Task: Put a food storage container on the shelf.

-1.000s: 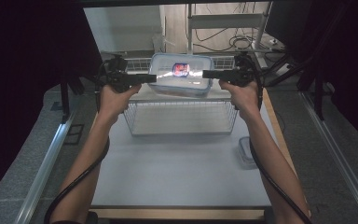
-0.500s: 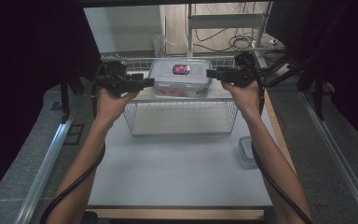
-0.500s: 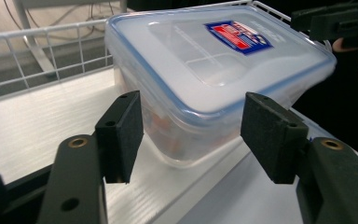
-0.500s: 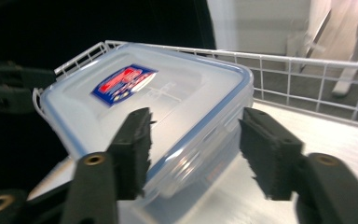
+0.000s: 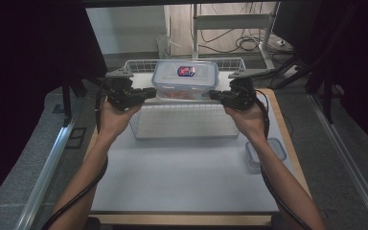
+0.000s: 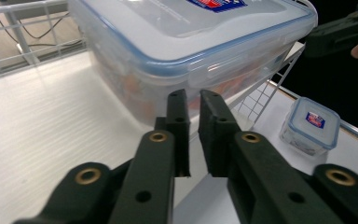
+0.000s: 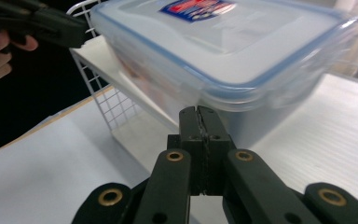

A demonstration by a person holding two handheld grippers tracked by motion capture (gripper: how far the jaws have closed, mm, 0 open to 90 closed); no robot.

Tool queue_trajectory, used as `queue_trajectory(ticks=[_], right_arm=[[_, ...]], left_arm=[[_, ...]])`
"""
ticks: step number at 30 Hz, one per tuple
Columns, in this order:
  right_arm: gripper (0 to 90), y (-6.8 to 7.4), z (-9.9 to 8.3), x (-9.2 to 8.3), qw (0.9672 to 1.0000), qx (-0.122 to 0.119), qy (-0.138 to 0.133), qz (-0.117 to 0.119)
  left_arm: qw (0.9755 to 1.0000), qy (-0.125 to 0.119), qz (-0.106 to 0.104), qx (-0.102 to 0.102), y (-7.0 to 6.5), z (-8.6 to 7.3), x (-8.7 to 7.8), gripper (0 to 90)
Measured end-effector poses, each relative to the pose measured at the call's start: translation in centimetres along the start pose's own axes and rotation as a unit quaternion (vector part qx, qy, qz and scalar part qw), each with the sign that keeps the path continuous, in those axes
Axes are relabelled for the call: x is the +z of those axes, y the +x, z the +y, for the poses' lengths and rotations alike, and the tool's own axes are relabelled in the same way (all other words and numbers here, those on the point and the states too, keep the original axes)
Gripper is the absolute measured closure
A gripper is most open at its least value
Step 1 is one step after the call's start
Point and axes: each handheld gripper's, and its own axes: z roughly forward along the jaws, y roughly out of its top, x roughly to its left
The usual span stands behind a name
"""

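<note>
A large clear container point(image 5: 186, 79) with a blue-rimmed lid and a red-and-blue label sits in the far part of a white wire basket point(image 5: 182, 129). My left gripper point(image 5: 153, 91) points at its left side and my right gripper point(image 5: 212, 95) at its right side; both stand a little short of it. In the left gripper view the jaws point(image 6: 193, 100) have just been closing and leave a narrow slit with nothing in it, the container point(image 6: 191, 42) just beyond. In the right gripper view the jaws point(image 7: 199, 112) have just closed fully on nothing, under the container's point(image 7: 223, 42) edge.
A small lidded container point(image 5: 256, 155) stands on the white table at the right, near my right forearm; it also appears in the left gripper view point(image 6: 310, 125). Desk legs and cables lie beyond the table's far edge. Dark curtains flank both sides.
The container, held up between both grippers before, now rests in the basket's far part. Both grippers have let go of it, drawn back slightly and closed their jaws.
</note>
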Motion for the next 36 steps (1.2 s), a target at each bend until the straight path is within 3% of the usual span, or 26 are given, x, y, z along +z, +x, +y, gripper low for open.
queue_trajectory(ticks=[8,19,25,30,36], right_arm=[[89.9,-0.3,-0.2,1.0,0.9999,0.006,0.009,0.003],[89.9,-1.6,0.0,1.7,0.9997,0.02,0.008,-0.012],[89.7,-1.6,-0.3,2.0,0.9996,0.023,0.008,-0.01],[86.2,-1.4,-0.7,1.4,0.9997,0.026,0.0,-0.001],[72.8,-0.8,-1.9,0.8,0.9996,0.027,-0.007,0.007]], left_arm=[[0.9997,0.008,0.012,0.018,-0.6,0.0,1.6,87.7],[0.9999,0.004,0.015,-0.005,-0.3,0.2,2.3,86.6],[1.0,-0.004,0.005,-0.006,-0.5,-0.1,2.4,85.1],[1.0,-0.004,-0.004,0.003,-1.3,-0.8,1.9,74.1],[0.9997,0.011,-0.011,0.018,-2.6,-2.7,1.9,61.3]])
